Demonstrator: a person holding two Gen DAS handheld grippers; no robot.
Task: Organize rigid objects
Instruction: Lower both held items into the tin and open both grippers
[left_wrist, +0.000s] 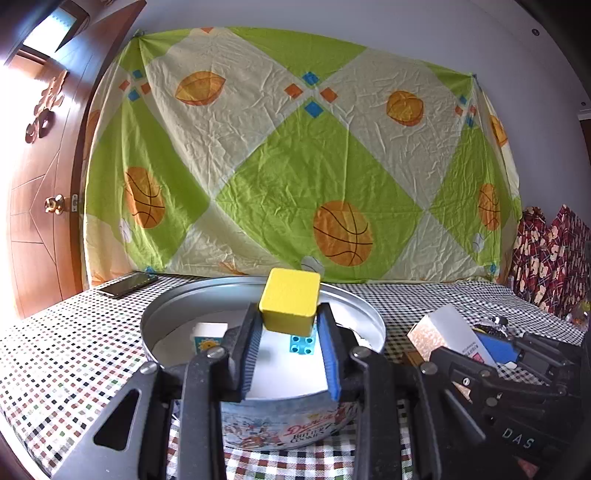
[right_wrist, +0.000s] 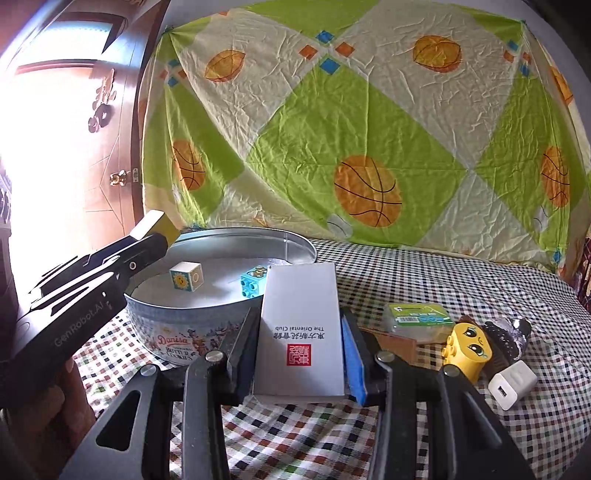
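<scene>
My left gripper (left_wrist: 290, 325) is shut on a yellow cube (left_wrist: 290, 300) and holds it above the round cookie tin (left_wrist: 162, 317). Inside the tin lie a white picture cube (left_wrist: 207, 334) and a blue studded brick (left_wrist: 302, 344). My right gripper (right_wrist: 299, 332) is shut on a white flat box (right_wrist: 301, 328) with a red seal, held just right of the tin (right_wrist: 240, 236). In the right wrist view the left gripper (right_wrist: 162, 230) shows at the left with the yellow cube (right_wrist: 155, 223) over the tin's rim; the white cube (right_wrist: 186, 276) and blue brick (right_wrist: 252, 280) sit inside.
On the checked cloth to the right lie a green packet (right_wrist: 419, 315), a yellow brick with eyes (right_wrist: 467, 345), a white charger (right_wrist: 511, 384) and a dark wrapped item (right_wrist: 508, 338). A phone (left_wrist: 127, 284) lies at the back left. A wooden door (left_wrist: 40, 177) stands left.
</scene>
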